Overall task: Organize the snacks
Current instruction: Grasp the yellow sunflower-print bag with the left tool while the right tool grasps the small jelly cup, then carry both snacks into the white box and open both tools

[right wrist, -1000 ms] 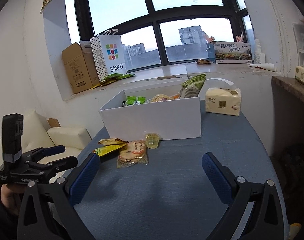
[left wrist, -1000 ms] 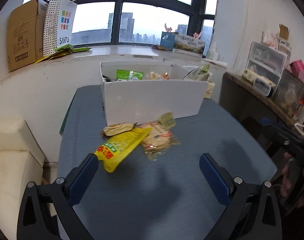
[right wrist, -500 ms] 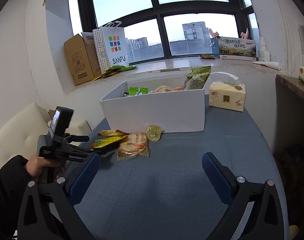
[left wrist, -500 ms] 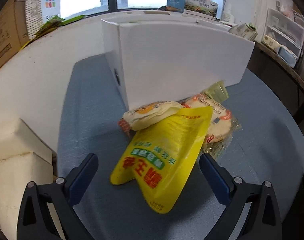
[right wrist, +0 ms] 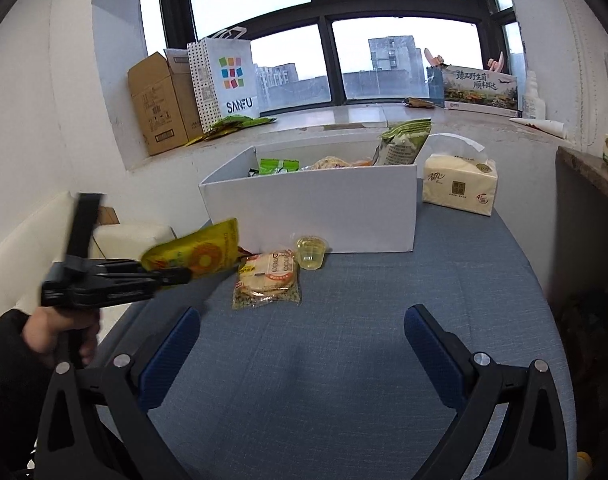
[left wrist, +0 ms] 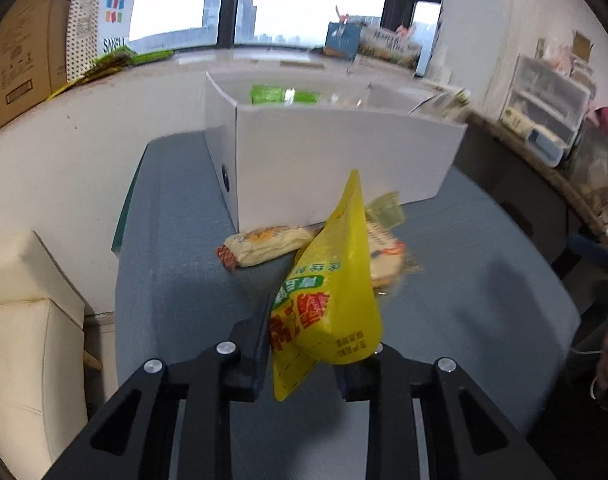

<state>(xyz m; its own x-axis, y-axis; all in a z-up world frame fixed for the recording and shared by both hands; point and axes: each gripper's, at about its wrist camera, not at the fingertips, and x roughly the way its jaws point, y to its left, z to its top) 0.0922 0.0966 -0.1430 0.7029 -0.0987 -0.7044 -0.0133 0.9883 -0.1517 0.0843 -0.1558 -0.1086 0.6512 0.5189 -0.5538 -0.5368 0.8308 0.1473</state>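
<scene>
My left gripper (left wrist: 304, 344) is shut on a yellow snack bag (left wrist: 328, 292) and holds it above the blue table; the right wrist view shows the gripper (right wrist: 172, 276) with the bag (right wrist: 196, 254) at the left. A white box (left wrist: 336, 160) with snacks inside stands behind; it also shows in the right wrist view (right wrist: 320, 208). In front of it lie a long cream packet (left wrist: 264, 244), a clear pack of round crackers (right wrist: 270, 276) and a small jelly cup (right wrist: 312, 254). My right gripper (right wrist: 302, 344) is open and empty over the table's near part.
A tissue pack (right wrist: 460, 184) lies right of the box. A cardboard box (right wrist: 160, 104) and a SANFU bag (right wrist: 224, 80) stand on the window sill. A cream sofa (left wrist: 28, 320) is left of the table, shelves with bins (left wrist: 544, 100) to the right.
My left gripper has closed on the yellow snack bag and lifted it off the table, pulling back from the box. The right gripper has barely moved.
</scene>
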